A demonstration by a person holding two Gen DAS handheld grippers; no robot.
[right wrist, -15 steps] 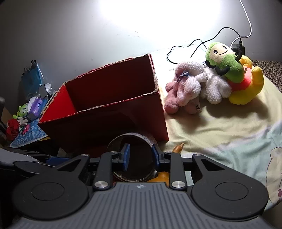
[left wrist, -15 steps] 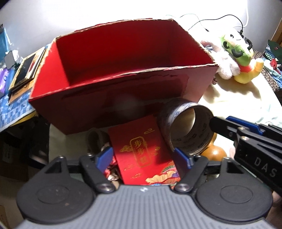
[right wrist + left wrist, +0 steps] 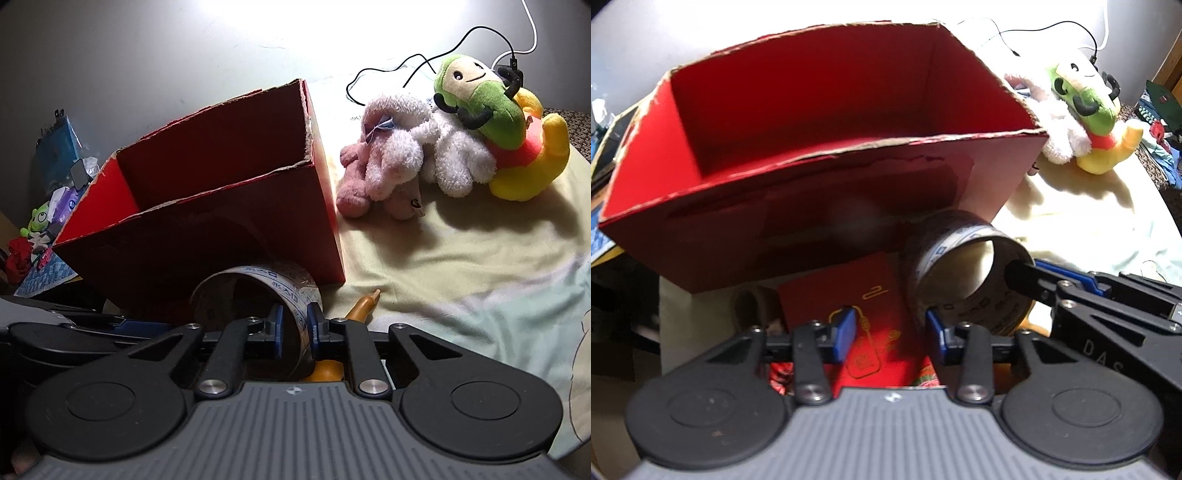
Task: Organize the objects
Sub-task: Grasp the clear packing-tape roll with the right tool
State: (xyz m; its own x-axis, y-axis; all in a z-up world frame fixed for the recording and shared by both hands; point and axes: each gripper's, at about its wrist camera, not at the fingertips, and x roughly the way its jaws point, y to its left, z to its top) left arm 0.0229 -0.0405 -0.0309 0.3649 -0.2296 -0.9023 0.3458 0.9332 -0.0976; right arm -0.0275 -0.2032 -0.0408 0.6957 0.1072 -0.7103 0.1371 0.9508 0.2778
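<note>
On the side of our right gripper (image 3: 1027, 267), as the left camera sees it, the white letters "DAS" can be read, the rest cut off by the frame edge. Its blue pads (image 3: 277, 326) are pinched onto the wall of the tape roll (image 3: 258, 295), one pad inside the ring and one outside, so it has the roll firmly held just in front of the red box (image 3: 207, 236). The roll carries blue and black printing on its pale inner band, too small and blurred for us to read. Our left gripper (image 3: 891, 338) stands partly open with nothing between its pads, hovering over a red envelope (image 3: 864, 295) with gold designs whose characters we cannot make out. An orange bottle (image 3: 364, 304) beside the roll is mostly hidden behind the right gripper, and a brownish round thing (image 3: 753, 306) left of the envelope is hard to identify. Beyond the box, plush toys (image 3: 443, 147) lie piled on the pale yellow bedsheet (image 3: 461, 258).
</note>
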